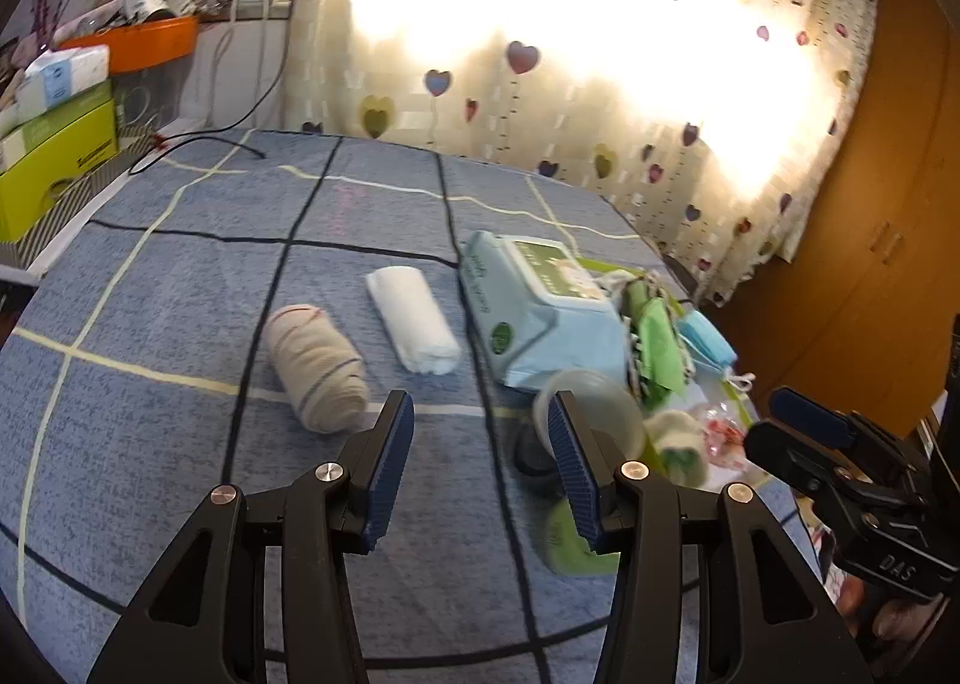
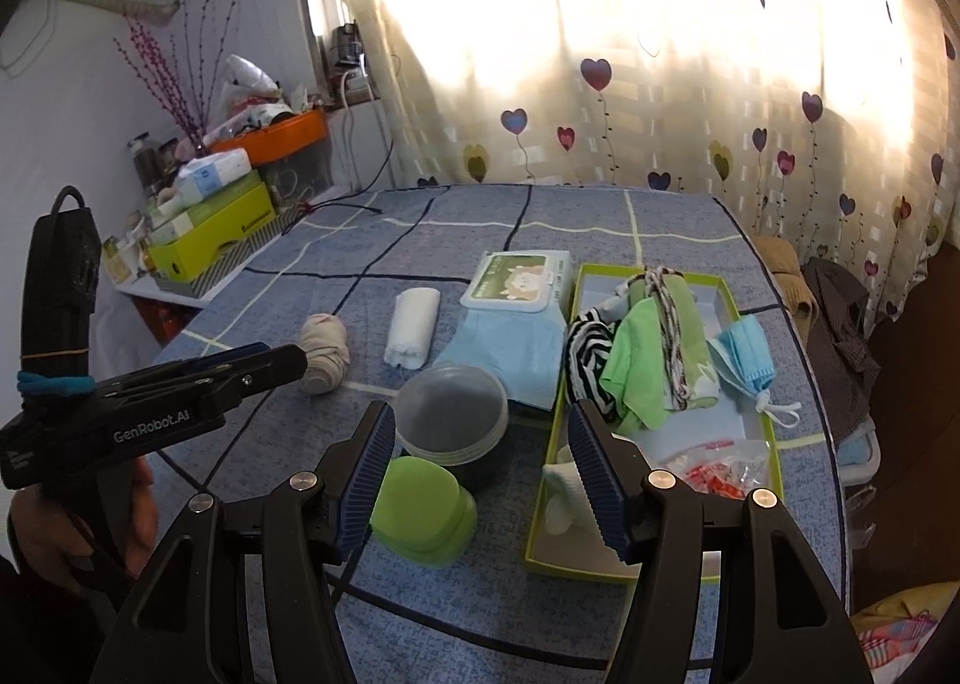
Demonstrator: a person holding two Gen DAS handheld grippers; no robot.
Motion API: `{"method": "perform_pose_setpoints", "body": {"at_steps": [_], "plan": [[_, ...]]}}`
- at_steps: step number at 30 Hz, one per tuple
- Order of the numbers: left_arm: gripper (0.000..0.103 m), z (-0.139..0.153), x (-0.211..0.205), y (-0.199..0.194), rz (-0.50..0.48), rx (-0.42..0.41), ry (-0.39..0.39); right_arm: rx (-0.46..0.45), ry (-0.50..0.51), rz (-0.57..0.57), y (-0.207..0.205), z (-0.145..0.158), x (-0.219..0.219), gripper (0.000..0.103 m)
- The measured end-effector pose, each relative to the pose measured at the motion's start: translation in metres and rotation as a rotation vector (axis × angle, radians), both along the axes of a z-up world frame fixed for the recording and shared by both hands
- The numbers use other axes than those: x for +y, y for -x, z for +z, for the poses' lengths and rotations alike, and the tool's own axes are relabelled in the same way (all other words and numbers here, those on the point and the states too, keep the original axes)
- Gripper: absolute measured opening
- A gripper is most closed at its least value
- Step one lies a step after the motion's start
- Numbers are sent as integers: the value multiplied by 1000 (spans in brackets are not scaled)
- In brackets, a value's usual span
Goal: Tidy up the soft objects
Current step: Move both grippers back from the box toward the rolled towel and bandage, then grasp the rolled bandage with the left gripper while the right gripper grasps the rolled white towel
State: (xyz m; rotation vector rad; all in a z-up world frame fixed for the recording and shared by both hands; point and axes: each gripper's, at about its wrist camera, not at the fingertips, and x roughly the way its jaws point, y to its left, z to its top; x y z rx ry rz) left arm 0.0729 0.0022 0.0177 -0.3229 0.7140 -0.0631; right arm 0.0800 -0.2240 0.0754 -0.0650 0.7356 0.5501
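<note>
On the blue checked cloth lie a beige rolled sock (image 1: 318,366) (image 2: 324,351) and a white rolled towel (image 1: 414,327) (image 2: 414,327). To their right a green-rimmed box (image 2: 660,271) holds a green cloth (image 2: 639,366), a striped cloth (image 2: 588,348), a blue face mask (image 2: 744,354) and a white sock (image 2: 564,495). My left gripper (image 1: 480,408) (image 2: 282,360) is open and empty, just short of the beige roll and to its right. My right gripper (image 2: 480,420) (image 1: 792,414) is open and empty, above the round tub and the box's near left edge.
A pack of wet wipes (image 2: 516,288) (image 1: 534,300) lies between towel and box. A clear round tub (image 2: 450,408) and a green lidded container (image 2: 423,510) stand near my right fingers. Boxes and an orange tray (image 2: 276,141) crowd the left shelf. A curtain hangs behind.
</note>
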Motion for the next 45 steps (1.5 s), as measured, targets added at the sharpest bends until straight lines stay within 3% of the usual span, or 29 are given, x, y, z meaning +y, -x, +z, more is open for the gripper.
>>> {"method": "perform_pose_setpoints", "body": {"at_steps": [13, 24, 36, 45], "plan": [[48, -26, 42, -31, 146, 87, -3, 11, 17, 75, -20, -4, 33, 60], [48, -56, 57, -61, 197, 176, 34, 35, 38, 109, -42, -11, 52, 60], [48, -71, 68, -71, 212, 173, 36, 39, 103, 171, -58, -11, 90, 60], [44, -70, 81, -58, 232, 133, 94, 89, 198, 238, -84, -22, 133, 60]]}}
